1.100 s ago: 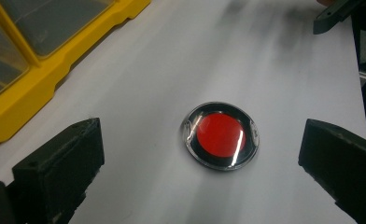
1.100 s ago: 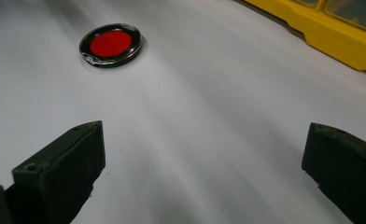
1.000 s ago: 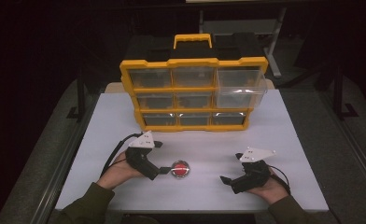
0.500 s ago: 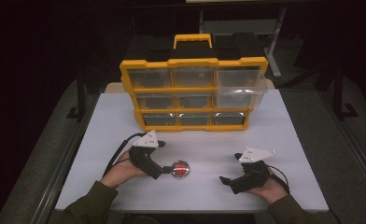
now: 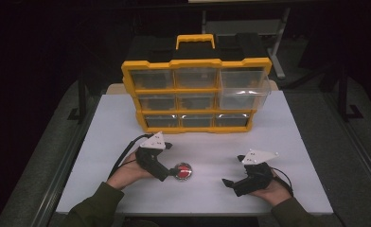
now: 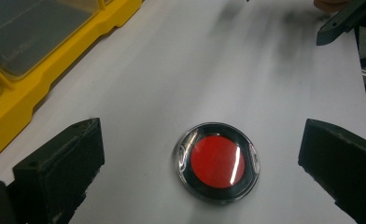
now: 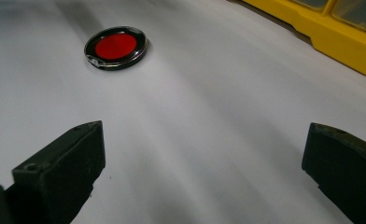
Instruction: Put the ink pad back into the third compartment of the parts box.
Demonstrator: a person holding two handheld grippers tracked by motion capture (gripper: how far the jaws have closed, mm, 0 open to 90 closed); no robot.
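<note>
Red disc [image 6: 218,162] in a clear round case lay flat on the white surface [image 5: 292,132], near your edge and left of centre. Your left tool [image 5: 168,174] sat right at it: in the left gripper view the disc lay between the two black jaws, slightly toward the far one, touching neither. Both jaws stood wide apart, with bare surface on each side of the case. Being round, the disc had no long axis, so jaw angle mattered little; what mattered was that it already sat inside the gap.

Your right tool [image 5: 229,182] rested well apart on the right side of the surface, jaws equally wide and holding nothing. In the right gripper view the disc showed far ahead and to the left of its jaws, so that hand was clearly the farther one.

Yellow drawer cabinet [image 5: 196,92] stood at the back, its upper right drawer [image 5: 244,87] pulled partly out.

Judgement: the left tool was placed to close on the disc; its low flat rim could slip.
</note>
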